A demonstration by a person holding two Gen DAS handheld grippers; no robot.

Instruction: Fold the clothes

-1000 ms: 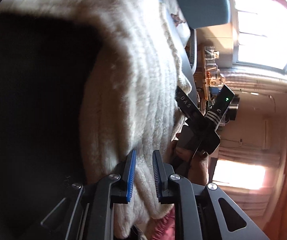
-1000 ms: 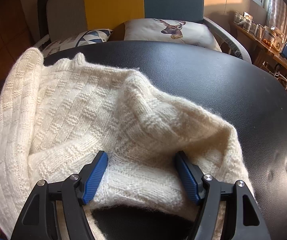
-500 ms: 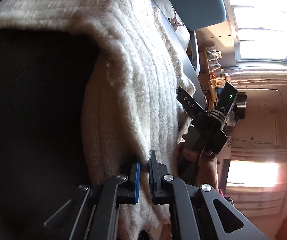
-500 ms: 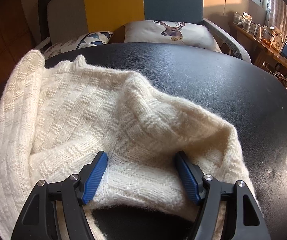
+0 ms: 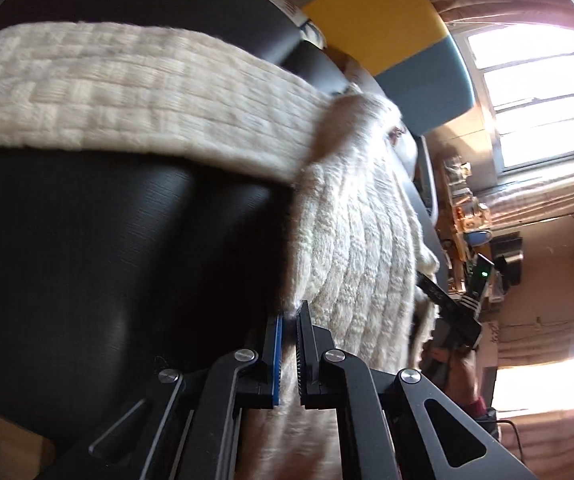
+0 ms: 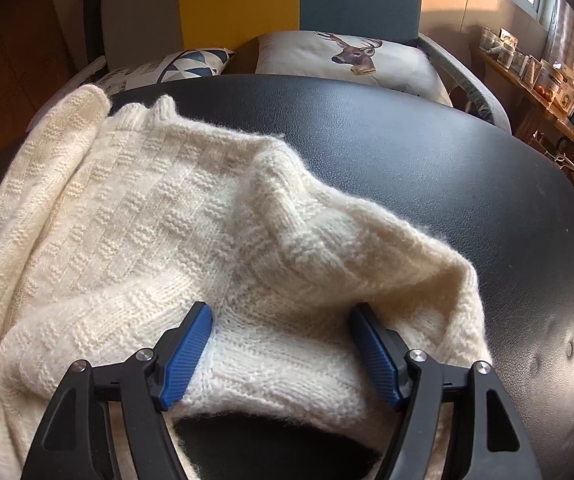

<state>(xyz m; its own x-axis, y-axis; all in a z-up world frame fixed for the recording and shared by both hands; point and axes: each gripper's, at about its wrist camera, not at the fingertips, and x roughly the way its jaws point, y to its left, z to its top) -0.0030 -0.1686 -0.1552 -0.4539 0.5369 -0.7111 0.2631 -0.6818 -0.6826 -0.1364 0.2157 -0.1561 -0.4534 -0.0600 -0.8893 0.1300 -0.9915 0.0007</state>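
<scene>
Cream knit sweater [image 6: 175, 216] pinched in left gripper [image 5: 289, 340], under spread right gripper [image 6: 283, 344].

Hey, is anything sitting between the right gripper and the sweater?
Nothing visible. The right gripper is open, with the cream sweater already between its fingers on the black table. The left gripper is shut on the sweater's edge.
</scene>
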